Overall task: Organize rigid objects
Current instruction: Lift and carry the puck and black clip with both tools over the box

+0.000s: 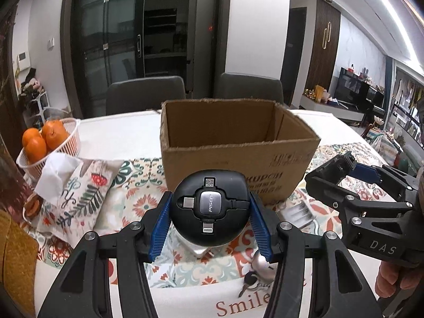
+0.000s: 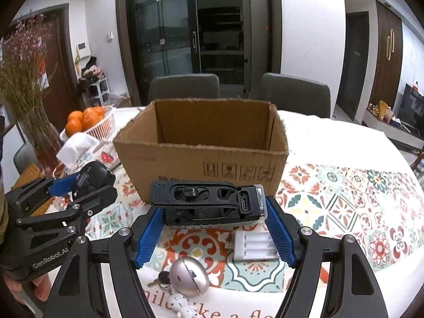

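My left gripper [image 1: 210,221] is shut on a round black cable reel [image 1: 210,209] with plug tips on its face, held above the patterned tablecloth in front of an open cardboard box [image 1: 233,159]. My right gripper [image 2: 213,228] is shut on a black rectangular gadget [image 2: 209,202] with a USB-C port and a silver end, also lifted, just before the same cardboard box [image 2: 201,164]. Each gripper shows in the other's view: the right gripper [image 1: 344,167] at the right, the left gripper [image 2: 79,182] at the left. On the cloth below lie a silver egg-shaped keyring [image 2: 188,275] and a white battery case [image 2: 255,245].
A white basket of oranges [image 1: 53,143] and a tissue pack [image 1: 57,177] sit at the left. Two grey chairs [image 2: 185,87] stand behind the table [image 2: 331,132]. A vase of dried flowers [image 2: 29,79] stands at the far left. A small white figure [image 2: 180,304] hangs on the keys.
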Action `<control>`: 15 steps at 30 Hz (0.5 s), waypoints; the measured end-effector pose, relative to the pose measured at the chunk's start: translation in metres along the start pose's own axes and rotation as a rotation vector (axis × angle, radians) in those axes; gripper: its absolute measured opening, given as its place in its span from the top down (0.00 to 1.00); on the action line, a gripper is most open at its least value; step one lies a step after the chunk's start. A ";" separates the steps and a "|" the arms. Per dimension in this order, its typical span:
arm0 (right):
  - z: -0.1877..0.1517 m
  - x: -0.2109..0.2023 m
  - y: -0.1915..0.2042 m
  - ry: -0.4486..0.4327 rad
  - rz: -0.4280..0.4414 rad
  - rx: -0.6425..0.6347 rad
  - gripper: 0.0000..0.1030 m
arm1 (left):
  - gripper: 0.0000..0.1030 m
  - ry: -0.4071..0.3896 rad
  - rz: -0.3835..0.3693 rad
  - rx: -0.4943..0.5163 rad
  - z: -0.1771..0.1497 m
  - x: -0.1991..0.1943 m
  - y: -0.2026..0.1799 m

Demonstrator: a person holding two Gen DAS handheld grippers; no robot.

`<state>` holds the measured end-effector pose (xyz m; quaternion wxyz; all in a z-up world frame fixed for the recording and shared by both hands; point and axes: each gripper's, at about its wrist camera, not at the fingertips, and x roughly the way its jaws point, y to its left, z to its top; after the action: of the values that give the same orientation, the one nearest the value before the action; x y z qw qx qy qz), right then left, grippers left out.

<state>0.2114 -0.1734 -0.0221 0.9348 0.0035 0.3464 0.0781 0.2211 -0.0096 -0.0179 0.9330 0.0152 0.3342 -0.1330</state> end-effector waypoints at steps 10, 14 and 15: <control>0.019 -0.018 -0.006 -0.069 -0.001 0.010 0.28 | 0.47 -0.055 -0.004 0.010 0.022 -0.011 -0.006; 0.026 -0.022 -0.006 -0.093 -0.001 0.011 0.28 | 0.47 -0.075 -0.007 0.022 0.033 -0.014 -0.008; 0.028 -0.023 -0.006 -0.097 0.000 0.011 0.28 | 0.47 -0.078 -0.010 0.023 0.035 -0.014 -0.009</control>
<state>0.2131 -0.1816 0.0138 0.9505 0.0124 0.3009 0.0757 0.2298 -0.0187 0.0187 0.9444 0.0193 0.2959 -0.1419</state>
